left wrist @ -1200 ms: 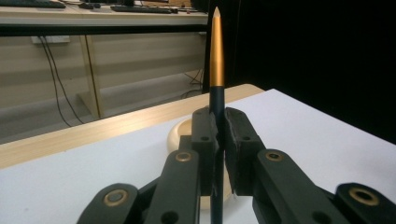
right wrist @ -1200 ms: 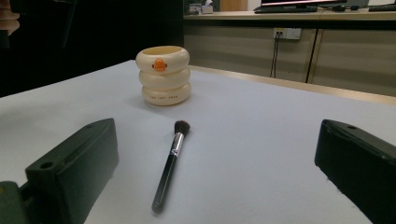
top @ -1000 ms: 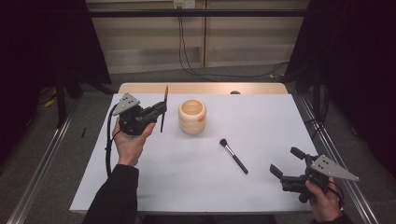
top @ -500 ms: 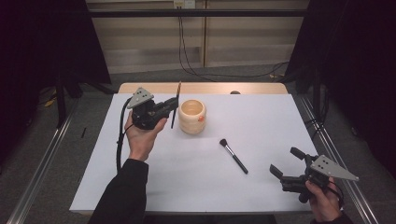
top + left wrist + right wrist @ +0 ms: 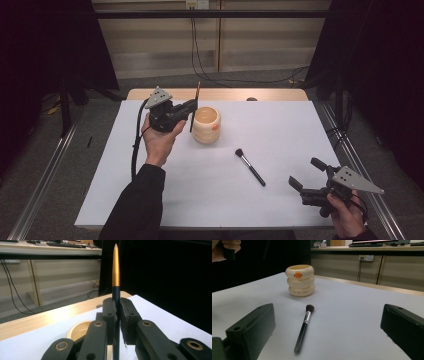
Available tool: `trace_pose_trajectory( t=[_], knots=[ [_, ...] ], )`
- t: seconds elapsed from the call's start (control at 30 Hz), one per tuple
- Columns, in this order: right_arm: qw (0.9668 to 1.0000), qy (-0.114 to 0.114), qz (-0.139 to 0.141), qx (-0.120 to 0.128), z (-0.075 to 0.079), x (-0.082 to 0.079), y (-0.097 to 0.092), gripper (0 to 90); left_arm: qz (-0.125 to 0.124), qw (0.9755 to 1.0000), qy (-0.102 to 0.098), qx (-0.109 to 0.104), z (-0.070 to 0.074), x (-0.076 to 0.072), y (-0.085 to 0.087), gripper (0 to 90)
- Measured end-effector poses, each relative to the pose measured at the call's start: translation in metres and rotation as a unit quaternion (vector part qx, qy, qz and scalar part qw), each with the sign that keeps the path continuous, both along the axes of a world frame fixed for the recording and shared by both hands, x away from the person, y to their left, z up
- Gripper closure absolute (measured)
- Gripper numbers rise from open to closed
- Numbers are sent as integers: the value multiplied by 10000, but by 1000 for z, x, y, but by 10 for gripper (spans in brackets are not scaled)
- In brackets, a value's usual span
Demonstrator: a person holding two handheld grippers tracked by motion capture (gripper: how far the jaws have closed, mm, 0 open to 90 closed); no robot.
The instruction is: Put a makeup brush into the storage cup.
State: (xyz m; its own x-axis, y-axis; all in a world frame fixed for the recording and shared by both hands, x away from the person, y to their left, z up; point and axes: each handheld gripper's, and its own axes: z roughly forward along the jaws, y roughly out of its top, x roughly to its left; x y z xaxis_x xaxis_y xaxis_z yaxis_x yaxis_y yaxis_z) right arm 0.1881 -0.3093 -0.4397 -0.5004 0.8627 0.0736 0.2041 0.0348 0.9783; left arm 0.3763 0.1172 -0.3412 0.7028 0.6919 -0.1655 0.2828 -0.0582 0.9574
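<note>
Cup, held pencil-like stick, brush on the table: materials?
Cup: cream, smooth, matte, likely plastic or ceramic; stacked-ring shape, orange mark. Held stick: dark shaft, gold metallic-looking tip, perhaps lacquered. Makeup brush: glossy black handle, shiny metal ferrule, dark soft bristles.

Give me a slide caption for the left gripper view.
Left gripper clamps an upright gold-tipped pencil above the cream cup.

- White table [image 5: 150, 200] with wooden far edge [image 5: 225, 94]
- Grey floor [image 5: 50, 165], metal rails [image 5: 42, 180] on both sides
- Beige panelled wall [image 5: 250, 45], black cables [image 5: 200, 55] hanging down
- Dark curtains [image 5: 390, 75] left and right
</note>
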Motion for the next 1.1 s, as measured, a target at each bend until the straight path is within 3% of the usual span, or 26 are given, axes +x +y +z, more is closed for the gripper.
trace_pose_trajectory(
  t=[0.13,0.27,0.33,0.6,0.67,0.73,0.8,0.97,1.0,1.1],
  knots=[
    [10000,-13,-11,3,0,0,0,0,-11,10000,0,-38,-1,5,-7,835],
    [10000,18,-13,57,0,0,0,0,66,9999,-69,112,3,10,-12,835],
    [10000,7,-23,52,0,0,0,0,-39,10000,-84,2,4,14,-14,834],
    [10000,12,-24,54,0,0,0,0,-1,9998,-106,171,4,25,-24,835],
    [10000,8,-20,46,-1,0,-1,0,-88,9999,-105,89,6,27,-23,835],
    [10000,18,-29,71,0,0,-1,0,2,10000,-47,-15,7,29,-25,834],
    [10000,20,-10,79,0,-1,-1,0,22,9999,-68,80,7,33,-25,834],
    [10000,21,12,62,0,0,1,0,8,10000,2,-17,3,38,-31,834],
    [10000,21,20,66,0,0,1,0,21,9999,-15,104,3,40,-32,834],
    [10000,-4,-8,59,0,0,0,0,32,10000,-7,80,1,44,-35,835]
  ],
)
